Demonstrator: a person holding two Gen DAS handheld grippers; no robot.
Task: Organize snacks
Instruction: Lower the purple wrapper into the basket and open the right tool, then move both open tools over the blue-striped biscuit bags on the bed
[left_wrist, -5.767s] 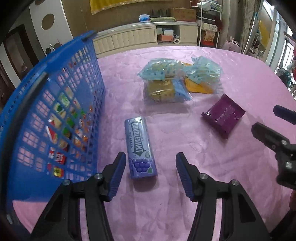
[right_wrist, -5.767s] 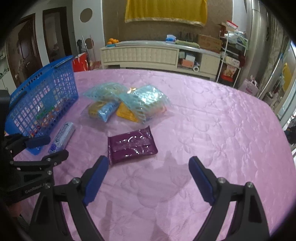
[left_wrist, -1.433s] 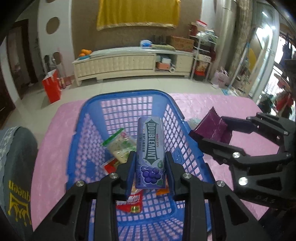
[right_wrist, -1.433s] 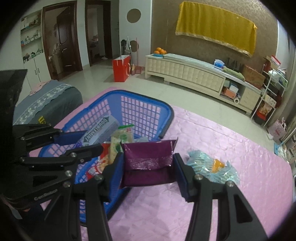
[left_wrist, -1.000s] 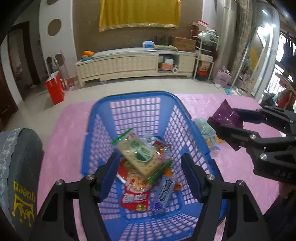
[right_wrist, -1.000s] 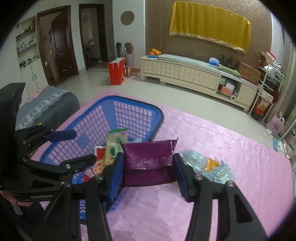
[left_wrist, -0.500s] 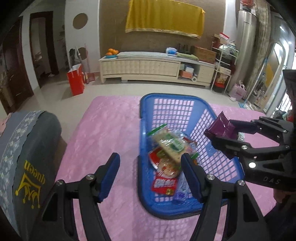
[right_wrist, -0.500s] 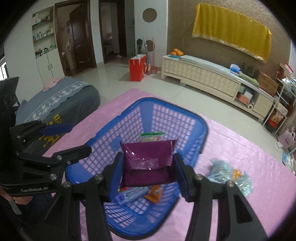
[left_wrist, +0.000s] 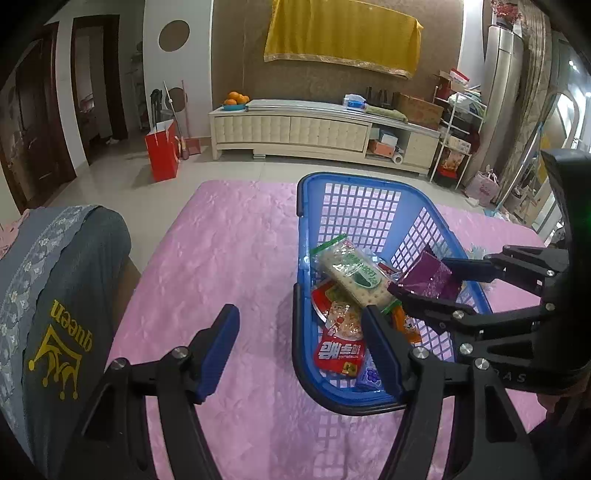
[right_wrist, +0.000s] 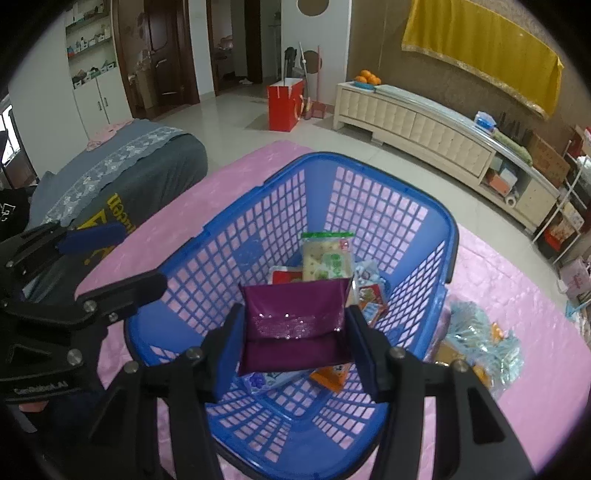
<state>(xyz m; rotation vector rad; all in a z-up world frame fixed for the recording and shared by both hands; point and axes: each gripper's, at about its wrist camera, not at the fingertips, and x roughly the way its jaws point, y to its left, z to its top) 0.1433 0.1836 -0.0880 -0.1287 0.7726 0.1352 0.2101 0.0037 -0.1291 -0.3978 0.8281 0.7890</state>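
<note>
— From where does the left wrist view look?
— From above and behind the left claw (left_wrist: 303, 350), facing forward and down over the pink quilted desk (left_wrist: 229, 258), with the blue plastic lattice basket (left_wrist: 369, 206) to its right and the cream sideboard (left_wrist: 291, 129) far beyond.
— And the right wrist view?
— It sits nearer, straight over that basket (right_wrist: 402, 206), looking down into it along the right claw (right_wrist: 295, 339).
— What do the two share?
— The basket and its snack packets, the desk (right_wrist: 517, 295), the sideboard (right_wrist: 413, 122) and the yellow wall cloth (left_wrist: 343, 33) (right_wrist: 480, 40). Each view also catches the other claw: the right one (left_wrist: 424, 280) at the left view's right edge, the left one (right_wrist: 110, 258) at the right view's left edge.
</note>
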